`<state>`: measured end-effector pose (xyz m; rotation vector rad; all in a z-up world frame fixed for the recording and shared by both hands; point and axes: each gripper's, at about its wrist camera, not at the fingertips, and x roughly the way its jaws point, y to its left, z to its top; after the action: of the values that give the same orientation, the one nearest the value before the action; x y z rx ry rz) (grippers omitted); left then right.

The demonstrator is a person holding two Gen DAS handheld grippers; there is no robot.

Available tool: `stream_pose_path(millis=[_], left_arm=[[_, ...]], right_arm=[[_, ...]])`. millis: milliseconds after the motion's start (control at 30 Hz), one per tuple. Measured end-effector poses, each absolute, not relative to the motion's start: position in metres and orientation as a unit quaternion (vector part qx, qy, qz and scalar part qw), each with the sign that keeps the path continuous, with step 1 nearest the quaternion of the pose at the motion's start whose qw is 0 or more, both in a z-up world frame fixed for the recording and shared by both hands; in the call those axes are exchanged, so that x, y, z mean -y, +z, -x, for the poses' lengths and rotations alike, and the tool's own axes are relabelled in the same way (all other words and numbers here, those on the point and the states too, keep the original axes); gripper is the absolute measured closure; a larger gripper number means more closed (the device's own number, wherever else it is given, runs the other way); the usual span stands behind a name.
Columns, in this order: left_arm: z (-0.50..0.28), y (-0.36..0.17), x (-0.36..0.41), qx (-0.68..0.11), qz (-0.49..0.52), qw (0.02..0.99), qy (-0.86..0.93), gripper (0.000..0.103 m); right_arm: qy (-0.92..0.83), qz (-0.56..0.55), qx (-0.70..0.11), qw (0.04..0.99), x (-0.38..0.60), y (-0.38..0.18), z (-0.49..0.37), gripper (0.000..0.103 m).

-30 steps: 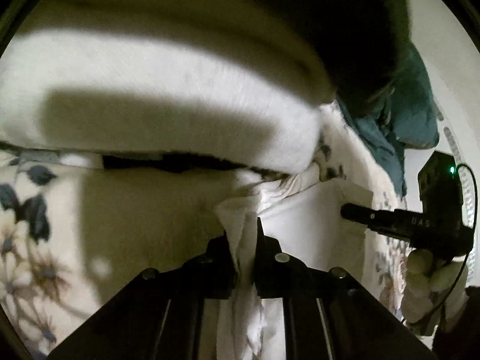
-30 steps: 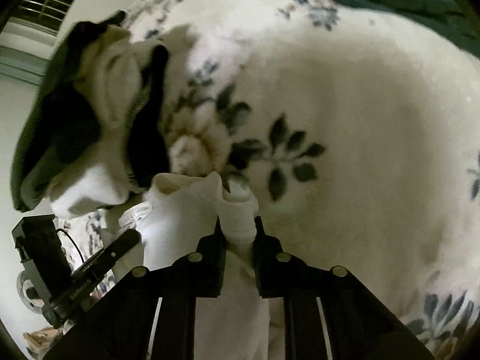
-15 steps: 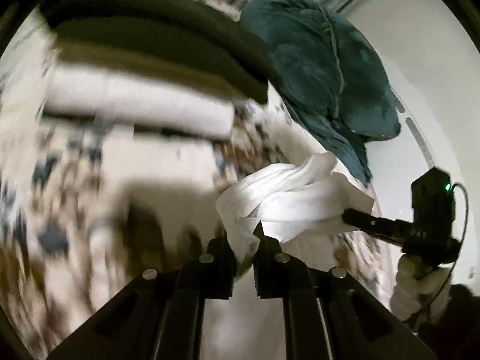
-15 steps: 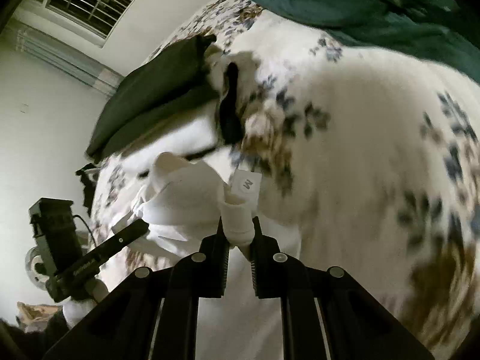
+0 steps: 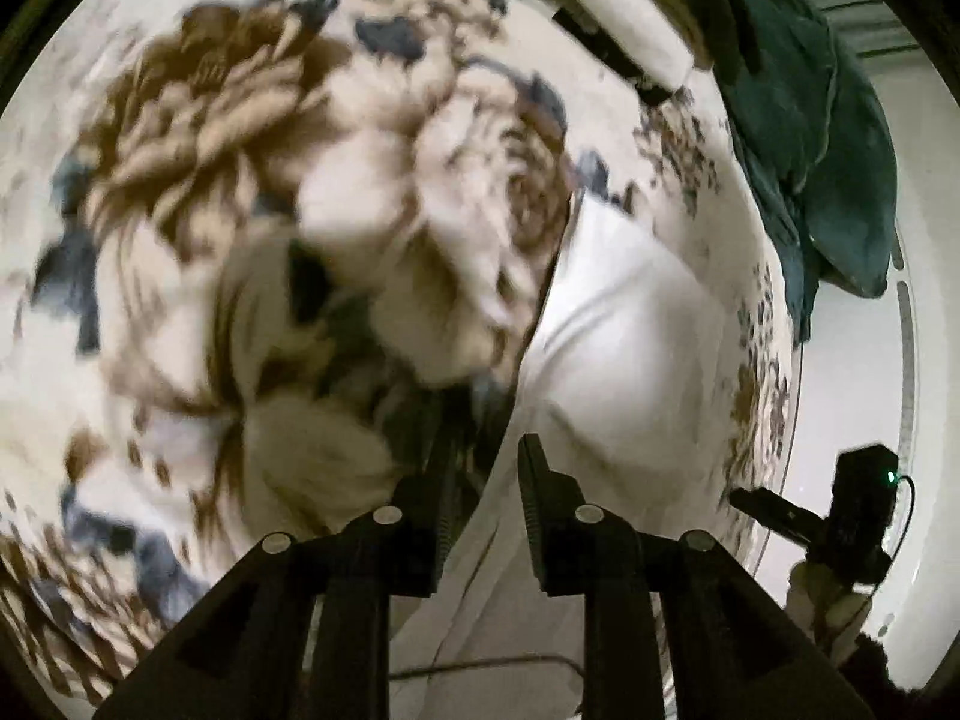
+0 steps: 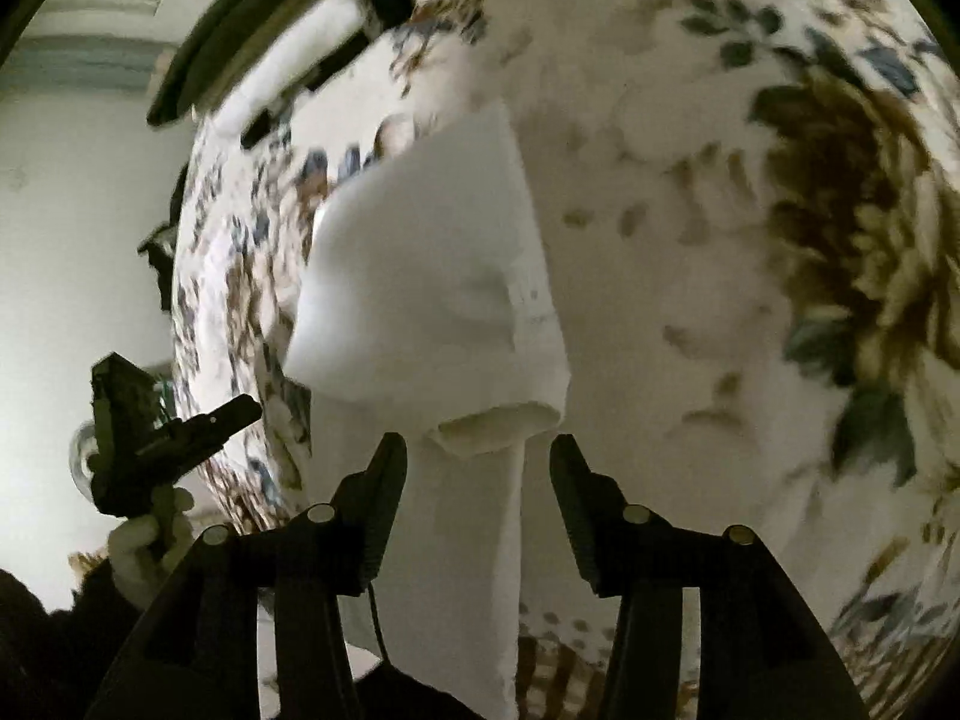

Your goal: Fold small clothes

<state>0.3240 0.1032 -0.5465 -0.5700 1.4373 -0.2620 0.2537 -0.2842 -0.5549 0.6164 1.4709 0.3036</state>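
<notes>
A small white garment [image 5: 630,330] lies spread on the floral blanket [image 5: 210,210], partly folded over itself. My left gripper [image 5: 486,456] hangs over its left edge. Its jaws are opening, and the cloth's edge runs loosely through the gap without being pinched. In the right wrist view the same white garment [image 6: 432,276] shows a rolled hem just ahead of my right gripper [image 6: 477,450]. Those jaws are opening wide, with a strip of cloth between them that the pads do not touch. Each view shows the other gripper: the right gripper [image 5: 780,516] and the left gripper [image 6: 198,426].
A stack of folded clothes [image 6: 258,42], dark green on white, sits at the far end of the blanket. A teal bedding heap [image 5: 810,120] lies beyond the garment. The bed's edge [image 6: 180,300] drops off toward a pale wall. A gloved hand [image 6: 144,546] holds the left gripper.
Both grippers pulled the white garment away from the folded stack and across the blanket. Both jaws, shut on bunched cloth before, now stand apart, and the garment lies spread out.
</notes>
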Motion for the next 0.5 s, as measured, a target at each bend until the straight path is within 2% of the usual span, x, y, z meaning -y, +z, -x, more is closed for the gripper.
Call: stream_pose_path(millis=[100,167,233,267,400,500], left_arm=[[-0.351,-0.533,-0.08,-0.624,0.236,0.729,-0.153,0.084],[-0.364,-0.529,-0.06,-0.608,0.212,0.744,-0.176,0.078],[-0.376,-0.533,-0.043,-0.603,0.191,0.75,-0.194,0.046],[-0.382,-0.538,-0.033,-0.604,0.191,0.745,-0.208,0.041],[-0.394,-0.578,-0.01,-0.637,0.178,0.722,-0.204,0.04],[-0.389,-0.592,-0.012,-0.637,0.165,0.726,-0.198,0.04]], right_arm=[[0.118,-0.31,-0.625,0.707,0.297,-0.541,-0.268,0.051],[0.115,-0.322,-0.61,0.715,0.295,-0.537,-0.282,0.051],[0.122,-0.337,-0.599,0.716,0.286,-0.538,-0.301,0.051],[0.129,-0.352,-0.593,0.713,0.28,-0.542,-0.311,0.051],[0.131,-0.393,-0.607,0.678,0.252,-0.574,-0.333,0.051],[0.081,-0.344,-0.656,0.666,0.236,-0.605,-0.332,0.051]])
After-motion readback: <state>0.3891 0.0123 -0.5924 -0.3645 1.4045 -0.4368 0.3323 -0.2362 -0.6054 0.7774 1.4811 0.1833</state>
